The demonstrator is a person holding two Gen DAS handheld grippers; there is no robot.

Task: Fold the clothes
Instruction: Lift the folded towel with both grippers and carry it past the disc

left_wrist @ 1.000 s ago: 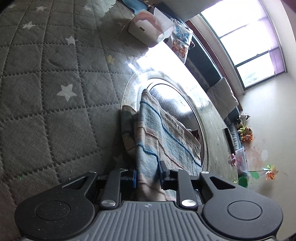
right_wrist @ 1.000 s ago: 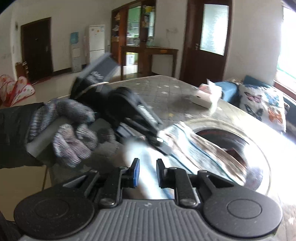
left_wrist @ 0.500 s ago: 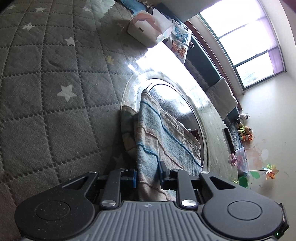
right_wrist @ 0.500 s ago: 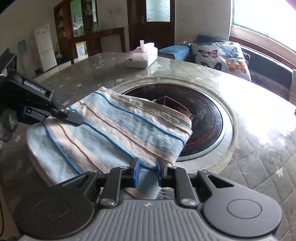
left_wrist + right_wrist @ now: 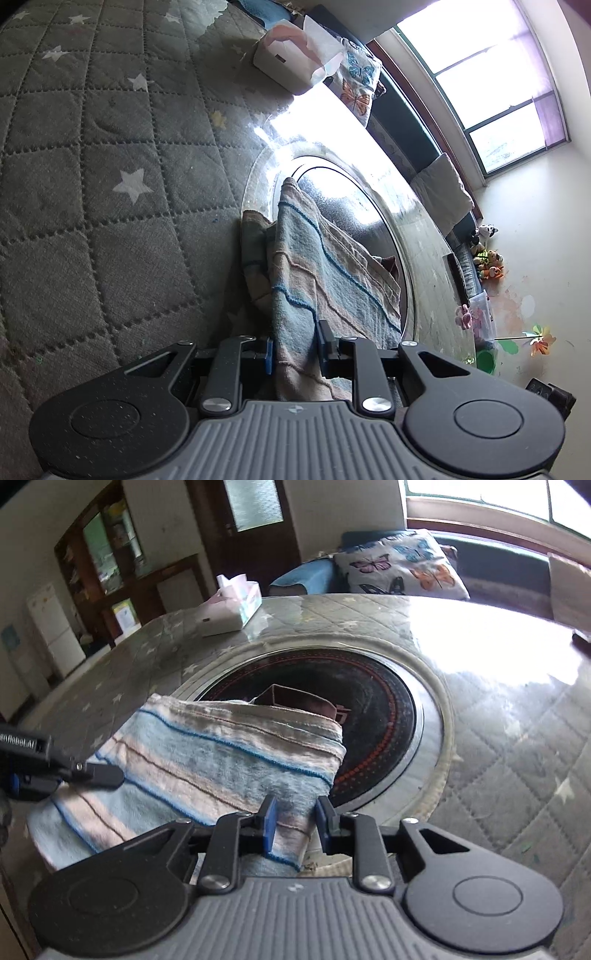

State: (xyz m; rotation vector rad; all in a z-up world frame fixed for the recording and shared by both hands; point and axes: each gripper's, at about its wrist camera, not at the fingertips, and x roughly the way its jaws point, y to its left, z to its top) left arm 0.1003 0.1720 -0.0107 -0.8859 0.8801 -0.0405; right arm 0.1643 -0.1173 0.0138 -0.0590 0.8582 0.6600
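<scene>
A folded striped cloth, light blue with pink and dark blue lines, (image 5: 221,760) lies on the quilted table over the rim of the round dark glass inset (image 5: 373,716). My left gripper (image 5: 295,347) is shut on the cloth (image 5: 321,273) at its near edge. It also shows in the right wrist view (image 5: 99,775), clamped on the cloth's left edge. My right gripper (image 5: 294,823) has its jaws around the cloth's near right corner, which lies between the pads.
A white tissue box (image 5: 231,609) stands at the table's far side, also in the left wrist view (image 5: 291,62). A butterfly pillow (image 5: 402,568) lies on the bench behind. A dark brown box (image 5: 299,701) pokes out behind the cloth on the glass.
My right gripper has swung away from the gloved hand and come down to the cloth's near right corner. My left gripper has kept its hold and barely moved.
</scene>
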